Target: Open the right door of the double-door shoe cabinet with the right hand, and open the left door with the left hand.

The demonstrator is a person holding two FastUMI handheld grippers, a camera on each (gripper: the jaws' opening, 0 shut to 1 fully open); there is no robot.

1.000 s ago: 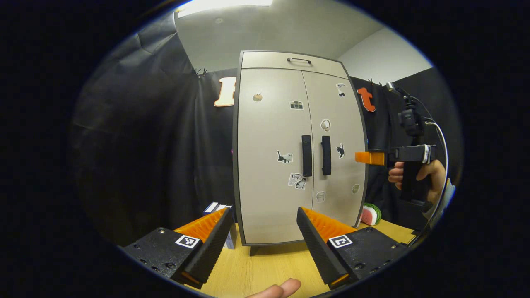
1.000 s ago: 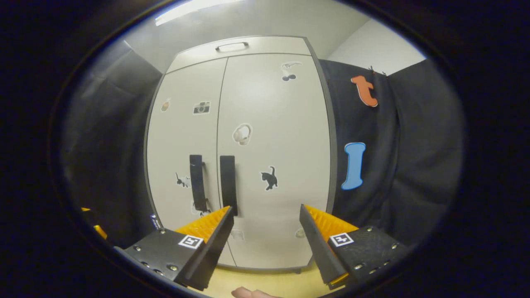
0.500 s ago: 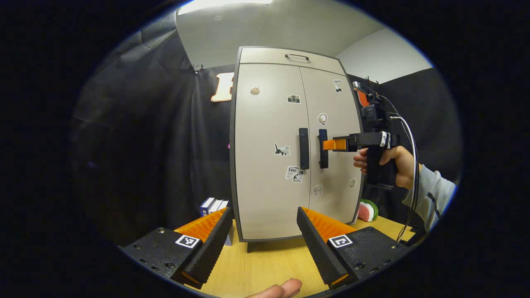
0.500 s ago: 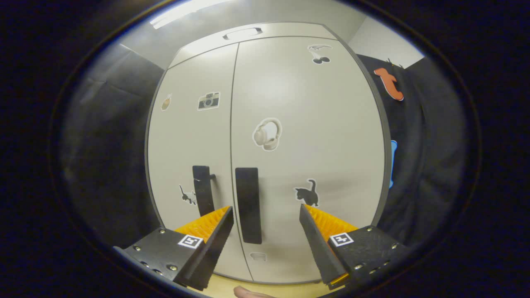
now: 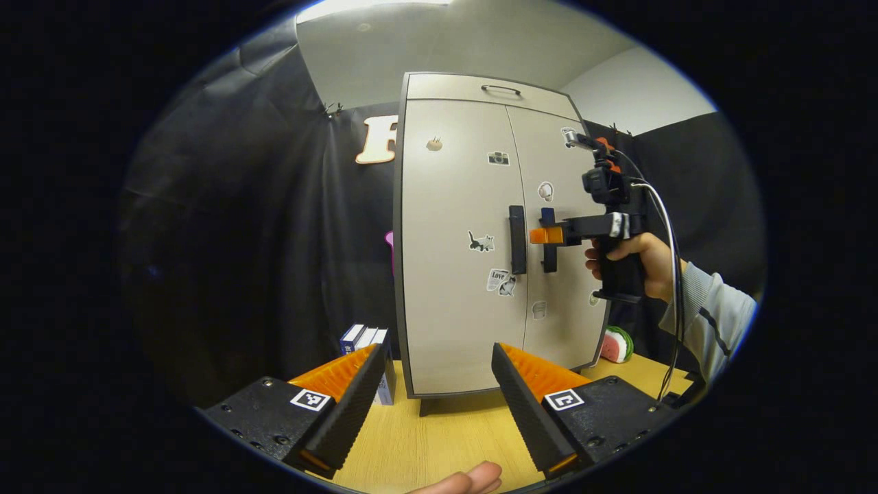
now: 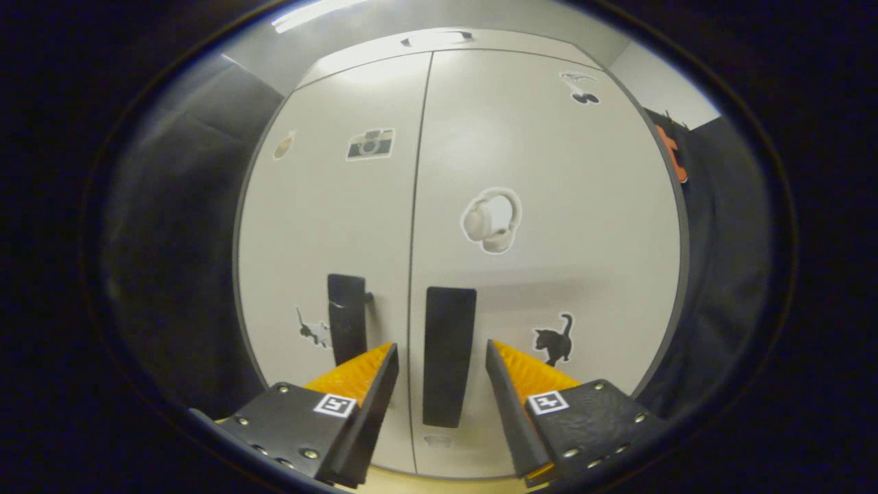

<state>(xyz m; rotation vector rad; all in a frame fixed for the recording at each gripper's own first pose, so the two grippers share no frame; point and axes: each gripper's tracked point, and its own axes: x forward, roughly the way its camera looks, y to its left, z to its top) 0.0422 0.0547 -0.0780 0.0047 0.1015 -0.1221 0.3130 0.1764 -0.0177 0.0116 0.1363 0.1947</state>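
The cabinet (image 5: 453, 274) is pale beige with a dark grey frame, and its doors carry small stickers: a black cat (image 6: 553, 338) just above the right finger in the right gripper view, a white headphone (image 6: 490, 219) higher up. Both handles (image 6: 448, 353) are black. The table (image 5: 439, 439) between the left gripper's fingers is light wood. Beyond its left finger stand blue-and-white boxes (image 5: 367, 343).

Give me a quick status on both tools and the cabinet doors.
Right tool open, straddling the right door handle, not clamped. Left tool open, held back over the table. Both doors of the shoe cabinet shut. Nothing blocking.
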